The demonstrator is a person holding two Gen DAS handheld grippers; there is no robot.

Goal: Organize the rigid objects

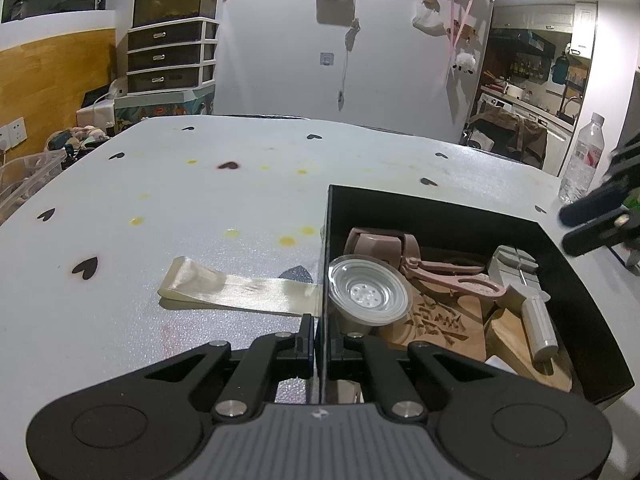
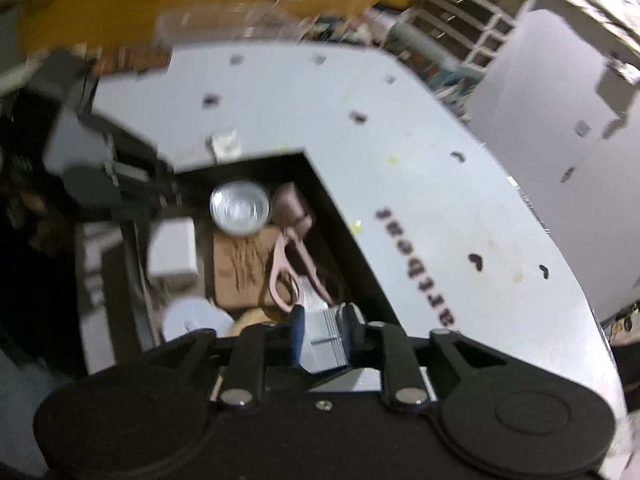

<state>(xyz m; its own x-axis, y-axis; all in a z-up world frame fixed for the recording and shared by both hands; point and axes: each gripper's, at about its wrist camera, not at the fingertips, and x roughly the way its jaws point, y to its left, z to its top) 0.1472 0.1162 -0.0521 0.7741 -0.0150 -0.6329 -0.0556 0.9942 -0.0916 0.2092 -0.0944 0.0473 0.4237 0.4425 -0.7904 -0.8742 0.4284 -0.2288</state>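
A black box (image 1: 440, 204) stands on the white table and holds a clear round cup (image 1: 368, 292), pink scissors (image 1: 452, 276), a carved wooden board (image 1: 440, 324) and a grey handled tool (image 1: 524, 292). My left gripper (image 1: 322, 340) is shut on the box's left wall. My right gripper (image 1: 592, 222) hovers at the box's far right with its fingers apart and nothing between them. In the blurred right wrist view the right gripper (image 2: 325, 324) hangs over the box (image 2: 340, 200), with the grey tool (image 2: 324, 336) lying below the gap, beyond it the scissors (image 2: 284, 268) and cup (image 2: 240, 208).
A flat strip of clear tape (image 1: 240, 288) lies on the table (image 1: 160, 184) just left of the box. A water bottle (image 1: 582, 160) stands at the far right edge. A clear bin (image 1: 28, 176) and a drawer unit (image 1: 172, 56) stand beyond the table's left side.
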